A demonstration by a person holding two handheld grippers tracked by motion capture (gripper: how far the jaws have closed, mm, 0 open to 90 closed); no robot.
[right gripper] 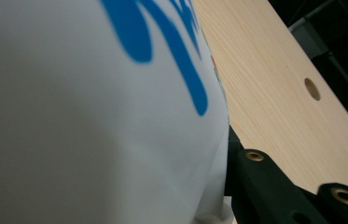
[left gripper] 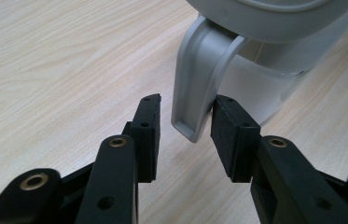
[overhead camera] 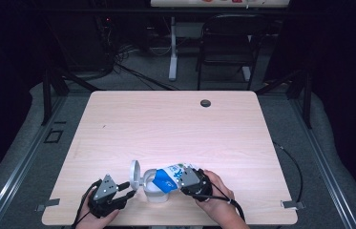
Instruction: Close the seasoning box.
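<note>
A: Carton [overhead camera: 168, 177] in blue and white sits tipped over the open mouth of the white jug [overhead camera: 152, 192], near the near edge of the table [overhead camera: 175, 124], a little left of its middle.

B: Who has the carton?

A: The right gripper [overhead camera: 191, 180] is clamped on it. In the right gripper view the carton's white side with blue print [right gripper: 92, 116] presses against the one jaw that shows, and a hand [overhead camera: 216, 193] holds that gripper from the near right.

B: And the jug?

A: It stands upright on the wood. Its round lid [overhead camera: 134, 171] is flipped up on the left side of the rim.

B: What about the left gripper [overhead camera: 129, 189]?

A: Its jaws stand apart around the jug's handle [left gripper: 198, 88]. In the left gripper view the right-hand pad looks to touch the handle, while a gap shows between the handle and the left-hand pad [left gripper: 149, 135]. So it brackets the handle without pinching it.

B: Anything else on the table?

A: A small dark hole [overhead camera: 205, 103] near the far edge, well apart from the work. Beyond the table stands a dark chair [overhead camera: 228, 43].
</note>
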